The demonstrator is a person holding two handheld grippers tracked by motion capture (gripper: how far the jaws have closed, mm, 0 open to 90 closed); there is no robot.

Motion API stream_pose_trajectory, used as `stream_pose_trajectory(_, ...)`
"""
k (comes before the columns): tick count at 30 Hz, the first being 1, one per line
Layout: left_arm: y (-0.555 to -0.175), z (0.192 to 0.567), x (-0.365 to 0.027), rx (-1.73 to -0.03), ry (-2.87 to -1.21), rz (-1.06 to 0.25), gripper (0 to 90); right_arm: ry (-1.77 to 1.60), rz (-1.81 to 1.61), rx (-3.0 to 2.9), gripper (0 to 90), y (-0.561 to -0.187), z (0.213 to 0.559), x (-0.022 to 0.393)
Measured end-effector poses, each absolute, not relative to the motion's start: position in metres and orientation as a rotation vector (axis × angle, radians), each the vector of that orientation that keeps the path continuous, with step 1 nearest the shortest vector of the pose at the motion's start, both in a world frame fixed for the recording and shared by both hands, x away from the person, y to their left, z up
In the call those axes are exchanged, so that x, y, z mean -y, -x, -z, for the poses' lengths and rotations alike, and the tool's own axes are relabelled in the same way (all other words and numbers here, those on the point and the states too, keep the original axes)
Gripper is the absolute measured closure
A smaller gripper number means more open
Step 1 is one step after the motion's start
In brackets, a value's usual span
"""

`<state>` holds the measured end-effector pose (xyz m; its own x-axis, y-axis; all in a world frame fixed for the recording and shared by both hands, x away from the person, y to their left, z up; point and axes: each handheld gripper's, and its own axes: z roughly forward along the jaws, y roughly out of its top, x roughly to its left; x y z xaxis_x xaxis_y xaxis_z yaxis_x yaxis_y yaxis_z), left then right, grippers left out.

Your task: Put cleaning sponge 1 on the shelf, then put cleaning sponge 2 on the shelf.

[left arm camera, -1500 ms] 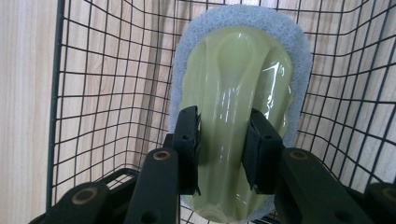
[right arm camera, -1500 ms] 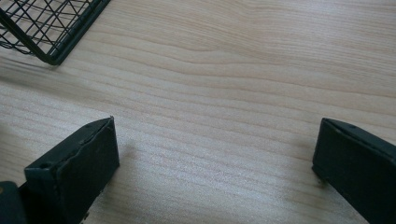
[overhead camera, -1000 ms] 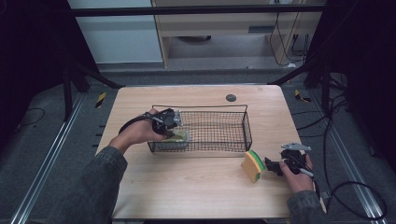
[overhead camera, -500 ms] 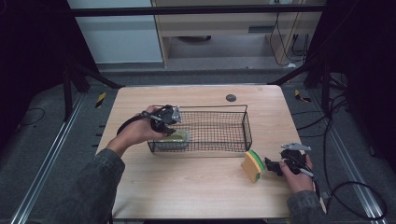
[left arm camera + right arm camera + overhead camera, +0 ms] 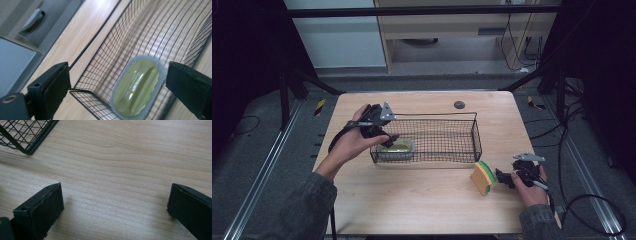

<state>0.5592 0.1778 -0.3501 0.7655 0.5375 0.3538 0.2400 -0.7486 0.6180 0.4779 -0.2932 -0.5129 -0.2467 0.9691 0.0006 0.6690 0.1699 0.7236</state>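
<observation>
The left gripper hangs just above the left end of the black wire basket, which sits in the middle of the light wooden tabletop. Its jaws are wide apart and hold nothing. Right below them, on the basket floor in the near left corner, lies a green oval dish with a pale grey rim. In the left gripper view the dish sits between the two jaws, a little nearer the right-hand one, and its long side runs up and away from the jaws, not across them. So the left hand is the nearer one to the dish, and I think a move straight down would bring the jaws to either side of it. The right gripper rests low near the right end of the tabletop's near edge. Its jaws are apart too, with only bare wood between them. A yellow and green sponge stands on its edge just beside this gripper, near the basket's near right corner. A small dark round spot sits by the far edge. Counting up: one basket, one dish, one sponge, one spot, two grippers.
</observation>
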Motion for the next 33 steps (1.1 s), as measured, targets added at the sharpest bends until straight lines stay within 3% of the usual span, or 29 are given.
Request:
stream_pose_trajectory(6, -0.529, 0.352, -0.204, -0.705, -2.236, -0.706, 4.0, -1.526, -0.848, -1.988, 7.7, -0.47, 0.505, 0.297)
stream_pose_trajectory(14, -0.478, 0.41, -0.249, -0.921, -2.103, -0.662, 4.0, -1.478, -0.809, -2.042, 14.3, -0.438, 0.479, 0.29)
stream_pose_trajectory(21, -0.474, 0.457, -0.252, -1.003, -2.194, -0.581, 5.1, -1.463, -0.765, -2.19, 21.9, -0.409, 0.465, 0.275)
stream_pose_trajectory(33, -0.483, 0.487, -0.255, -1.066, -2.252, -0.461, 4.8, -1.398, -0.769, -2.345, 17.0, -0.395, 0.437, 0.234)
